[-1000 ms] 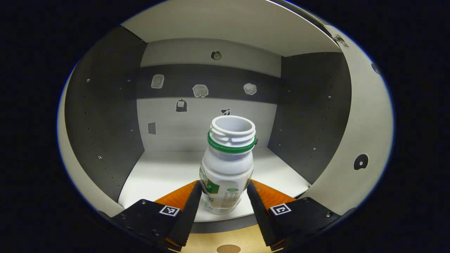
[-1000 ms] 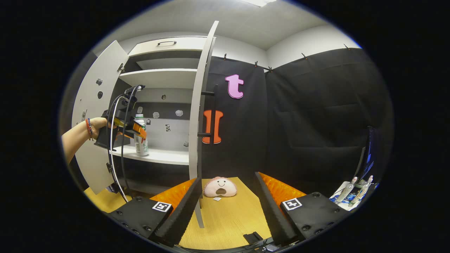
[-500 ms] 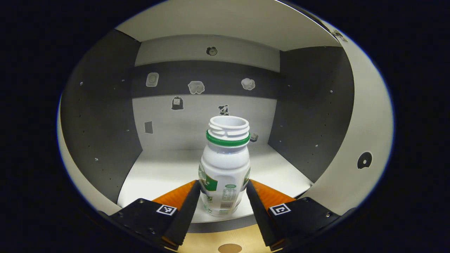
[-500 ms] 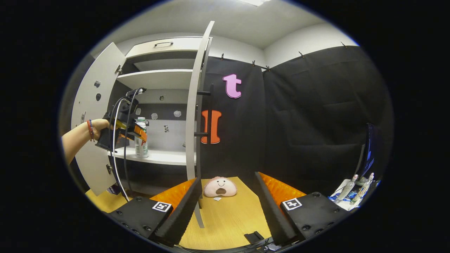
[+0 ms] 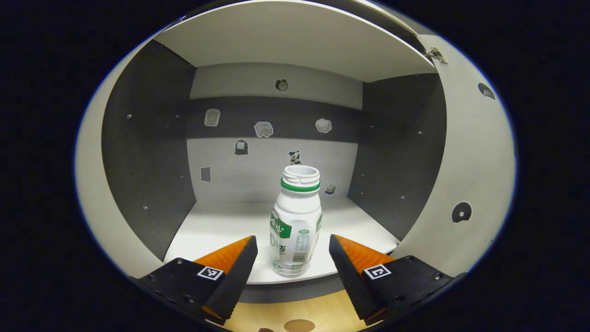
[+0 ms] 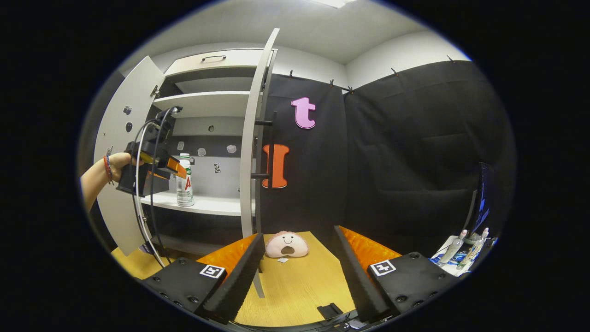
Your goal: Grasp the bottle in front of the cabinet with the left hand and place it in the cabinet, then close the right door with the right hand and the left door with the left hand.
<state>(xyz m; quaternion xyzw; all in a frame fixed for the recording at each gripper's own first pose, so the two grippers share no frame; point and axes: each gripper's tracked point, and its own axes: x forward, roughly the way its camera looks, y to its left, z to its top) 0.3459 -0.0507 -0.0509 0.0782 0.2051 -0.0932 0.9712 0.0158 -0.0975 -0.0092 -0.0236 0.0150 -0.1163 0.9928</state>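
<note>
Bottle: white plastic bottle with green neck ring (image 5: 296,226), upright near shelf's front edge.
Left gripper (image 5: 290,263): jaws open, apart from bottle.
Risk: probably toppling if clipped while withdrawing.

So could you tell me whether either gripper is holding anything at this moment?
Nothing is held. The left gripper is open around the bottle on the shelf; the right gripper is open.

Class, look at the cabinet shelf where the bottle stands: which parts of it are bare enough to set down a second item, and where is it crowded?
The shelf is bare left of the bottle, up to the dark left wall, and behind it to the back panel. A narrower strip lies right of it. The front edge is crowded: the left gripper, jaws open, flanks the bottle there.
</note>
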